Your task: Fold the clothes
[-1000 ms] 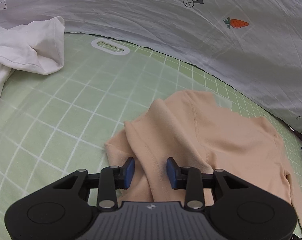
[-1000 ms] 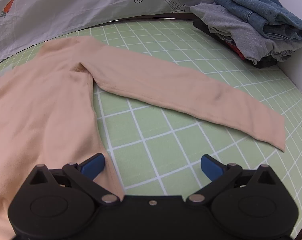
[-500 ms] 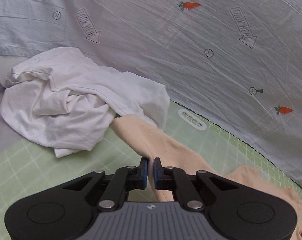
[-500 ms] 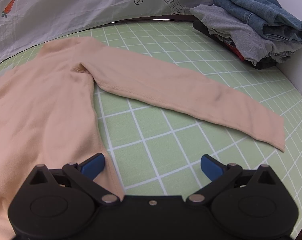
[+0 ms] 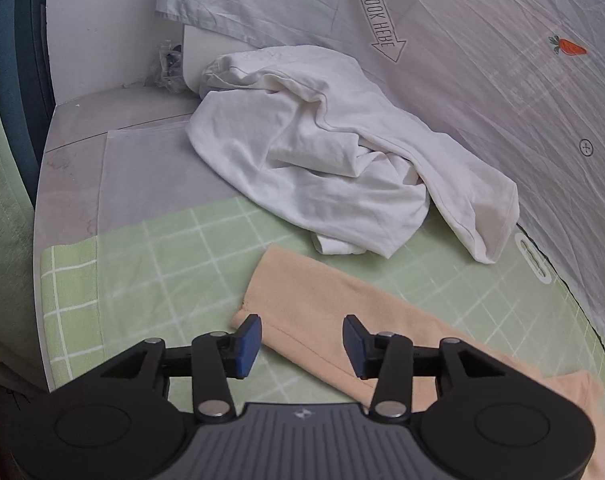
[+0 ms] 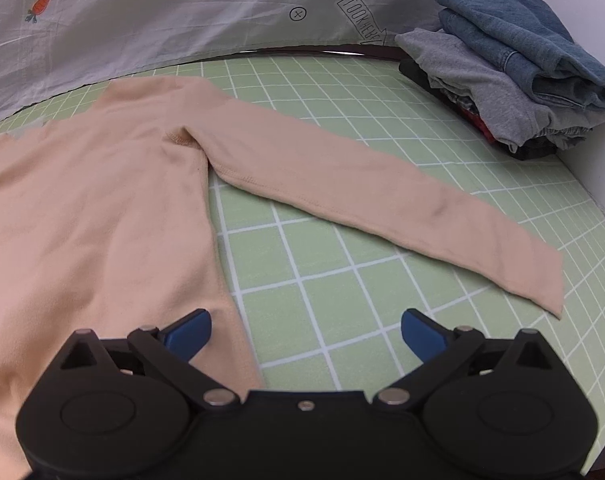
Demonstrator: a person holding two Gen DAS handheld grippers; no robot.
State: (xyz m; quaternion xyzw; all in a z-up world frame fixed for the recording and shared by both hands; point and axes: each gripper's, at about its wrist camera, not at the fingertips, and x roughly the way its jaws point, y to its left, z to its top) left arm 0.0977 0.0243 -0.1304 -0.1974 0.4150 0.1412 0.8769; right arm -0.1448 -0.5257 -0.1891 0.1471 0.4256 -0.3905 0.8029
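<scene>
I've just let go with my left gripper [image 5: 301, 336] — fingers spread again over the peach top's [image 6: 102, 208] left sleeve [image 5: 322, 312], now laid out straight at lower centre — while my right gripper [image 6: 305, 330] waits wide apart, so folding can begin.

Soft, even indoor light fills both views, with only faint shadows and no glare. Fisheye distortion bends straight lines near the dark, vignetted corners. Focus is mostly sharp.

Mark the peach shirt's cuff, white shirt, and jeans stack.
peach shirt's cuff [image 5: 262, 280], left wrist view, sleeve end
white shirt [image 5: 322, 160], left wrist view, crumpled middle
jeans stack [image 6: 514, 28], right wrist view, top denim fold
</scene>
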